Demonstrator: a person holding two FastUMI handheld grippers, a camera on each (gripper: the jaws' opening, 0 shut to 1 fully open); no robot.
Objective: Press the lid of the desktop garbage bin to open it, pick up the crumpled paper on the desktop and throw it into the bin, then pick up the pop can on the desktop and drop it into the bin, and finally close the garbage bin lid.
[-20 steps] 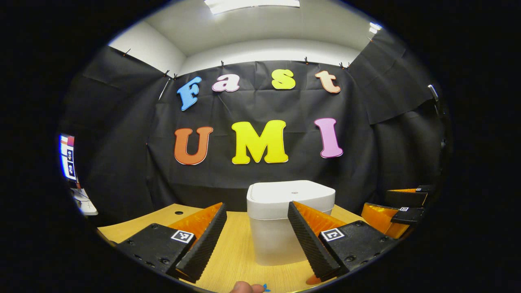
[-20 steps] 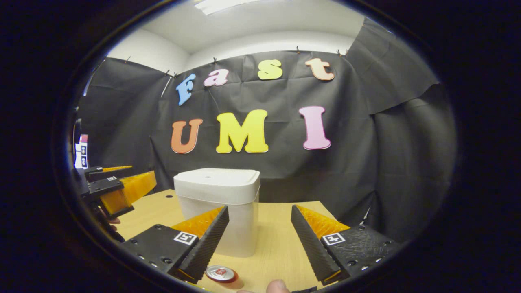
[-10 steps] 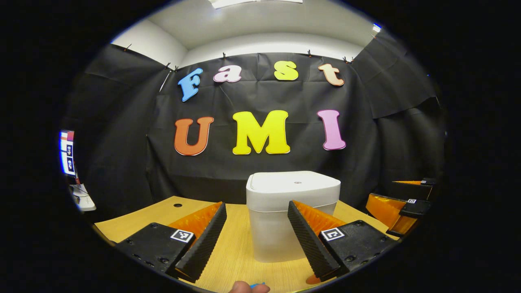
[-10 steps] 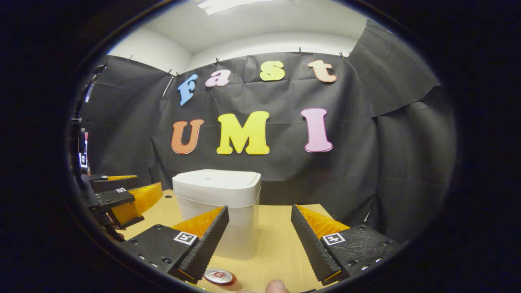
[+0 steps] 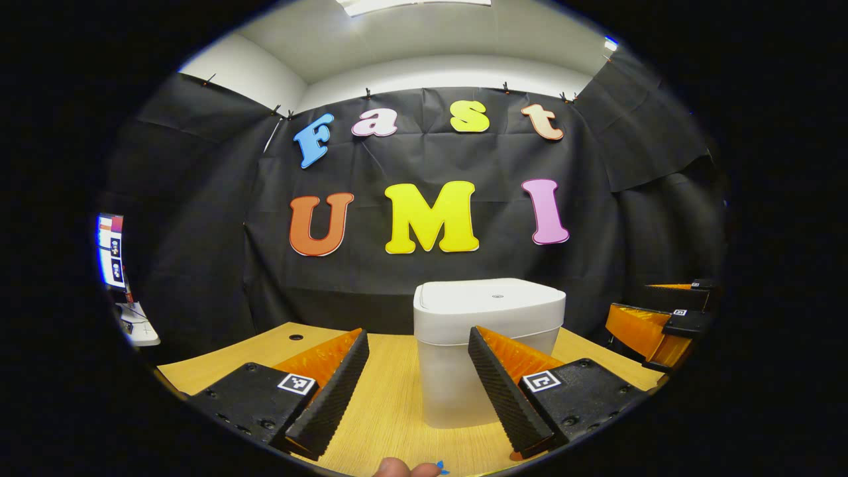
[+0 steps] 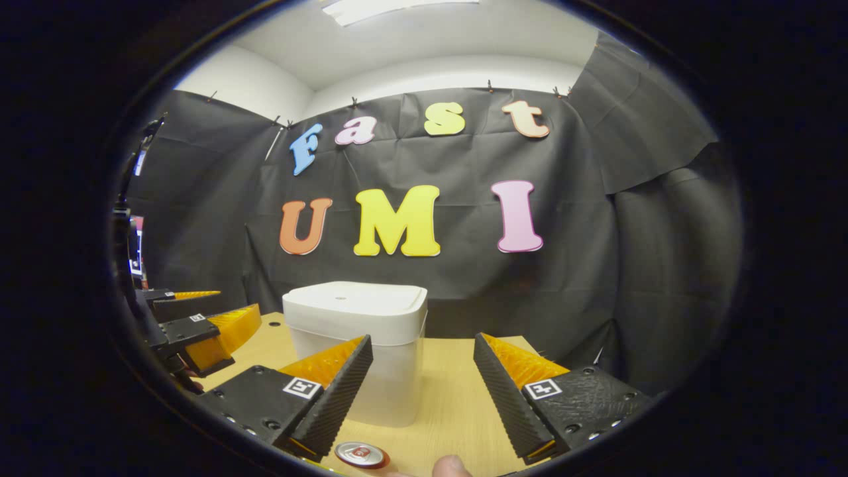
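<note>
Left gripper point(image 5: 416, 391): fingers spread wide, nothing between them, held above the wooden desk point(image 5: 391, 411). A fingertip point(image 5: 397, 469) shows at 6 o'clock at the bottom edge of the left gripper view. The white garbage bin point(image 5: 487, 351), lid point(image 5: 490, 299) down, stands on the desk ahead, at about 1 o'clock from the gap between the fingers; the right-hand finger overlaps its front. The other gripper point(image 5: 662, 318) sits at 3 o'clock, near the bin.

Right gripper point(image 6: 424, 397): jaws apart, empty. Pop can point(image 6: 361, 455) upright on the desk at 7 o'clock, just beside the left-hand finger, with only its top visible. Bin at 11 o'clock, lid closed. Left gripper at 9 o'clock, also open. Crumpled paper: cannot tell where it lies
</note>
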